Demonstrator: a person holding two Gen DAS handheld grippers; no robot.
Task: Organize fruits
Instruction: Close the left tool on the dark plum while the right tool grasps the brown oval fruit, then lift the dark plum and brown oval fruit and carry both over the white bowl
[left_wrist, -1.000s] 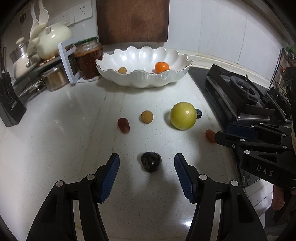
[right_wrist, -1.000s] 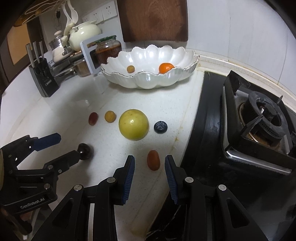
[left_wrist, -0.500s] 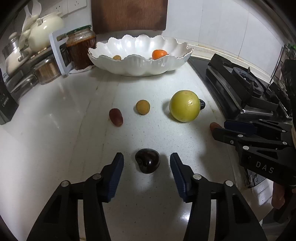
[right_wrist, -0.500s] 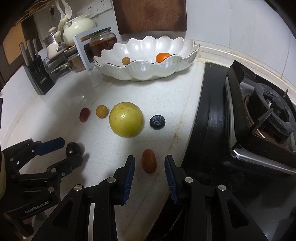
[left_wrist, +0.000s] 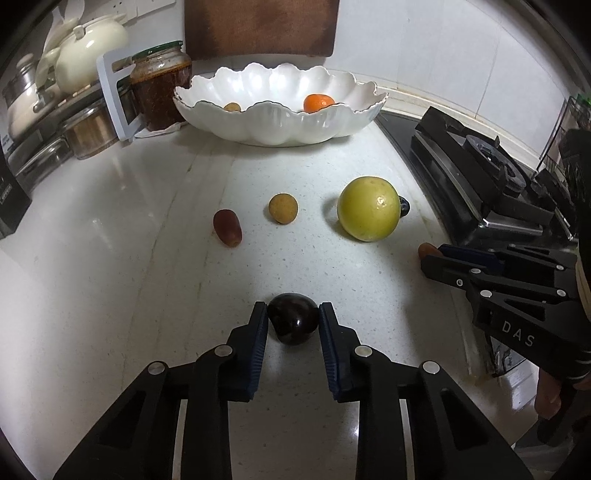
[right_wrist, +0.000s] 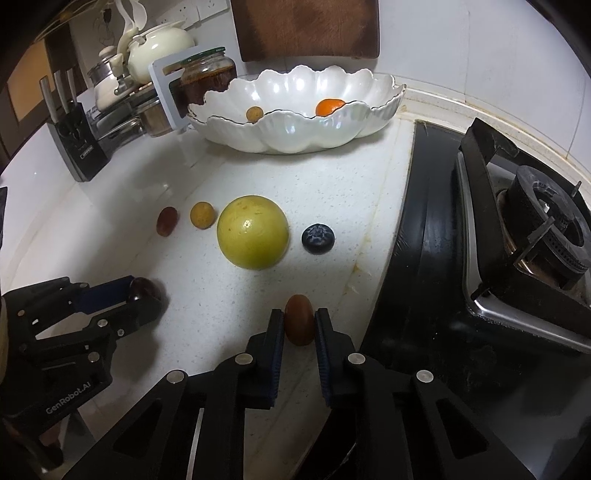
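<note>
Closing on a dark, glossy plum-like fruit (left_wrist: 293, 324), the left tool (left_wrist: 293, 314) has both blue pads against the fruit's sides, and the fruit sits on the white speckled surface (left_wrist: 129, 295) at the near centre of the left wrist view. The right tool (right_wrist: 299, 320) is clamped on a small reddish-brown oval fruit (right_wrist: 299, 319), which also rests on the surface, close to the edge of the black gas stove (right_wrist: 517, 221) on the right. Between the two tools and the far wall lie the loose fruits: a large yellow-green round fruit (right_wrist: 253, 232) in the middle, a blueberry (right_wrist: 318, 239) just to its right, a small tan round fruit (right_wrist: 202, 215) just to its left, and a dark red grape (right_wrist: 167, 220) left of that, near it. At the far side stands a white scalloped bowl (right_wrist: 295, 136) holding a small orange citrus (right_wrist: 330, 107) on its right and a small tan fruit (right_wrist: 254, 113) on its left, the two well apart. Left of the bowl stand a jar with a green lid (right_wrist: 207, 77), a white teapot (right_wrist: 159, 46) and a knife block (right_wrist: 79, 147). A wooden board (right_wrist: 308, 27) leans against the tiled wall behind the bowl.
</note>
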